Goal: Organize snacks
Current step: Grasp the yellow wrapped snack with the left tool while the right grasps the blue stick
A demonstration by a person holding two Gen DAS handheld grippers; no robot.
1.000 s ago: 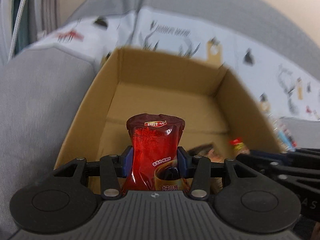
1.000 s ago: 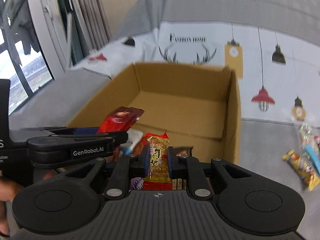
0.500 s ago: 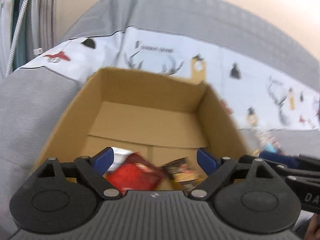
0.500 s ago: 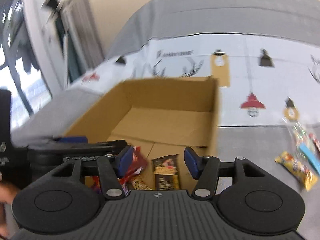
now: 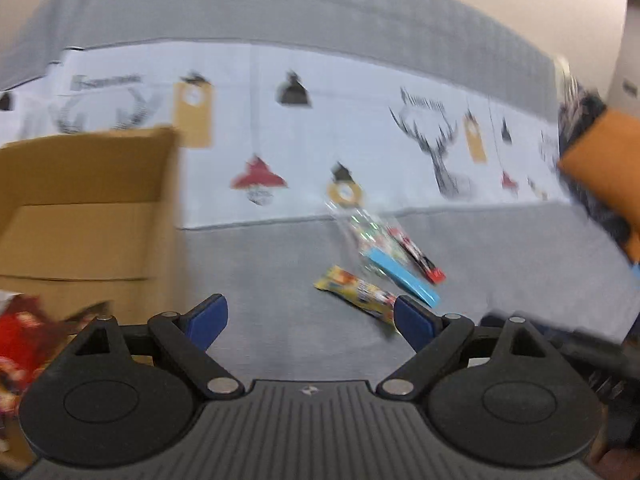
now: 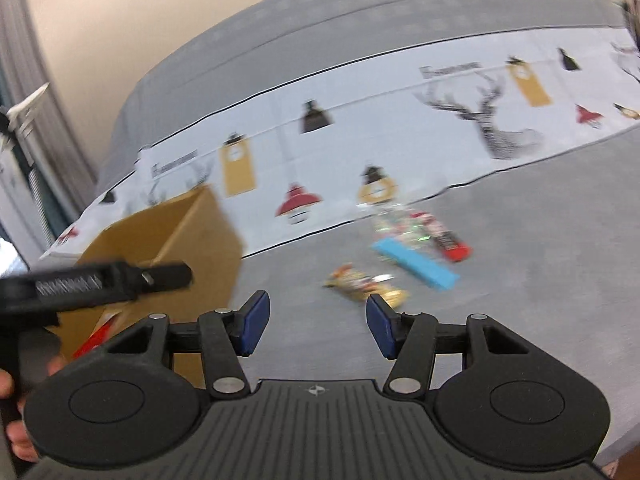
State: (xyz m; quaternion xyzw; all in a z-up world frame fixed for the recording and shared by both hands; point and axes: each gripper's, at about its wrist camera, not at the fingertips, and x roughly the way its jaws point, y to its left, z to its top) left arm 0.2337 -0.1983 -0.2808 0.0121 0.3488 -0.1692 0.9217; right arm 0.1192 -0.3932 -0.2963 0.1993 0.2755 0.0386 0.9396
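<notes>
We hold our left gripper (image 5: pixel 310 316) over the gray sofa seat (image 5: pixel 280 272), and its blue fingers (image 5: pixel 208 320) are wide apart with nothing between them. Our right gripper (image 6: pixel 314 322) has its fingers (image 6: pixel 254 322) apart too, and they hold nothing.

The cardboard box (image 5: pixel 88 208) sits on the seat off to our left. We see a red snack bag (image 5: pixel 20 336) inside it, near the front.

More snacks lie on the seat ahead of us, close together. There is a yellow snack bar (image 5: pixel 358 294), a blue packet (image 5: pixel 402 276), a red and black stick (image 5: pixel 418 256) and a clear bag (image 5: pixel 364 232). They look blurry.

A white cloth with deer and lamp pictures (image 5: pixel 320 132) hangs over the sofa back.
</notes>
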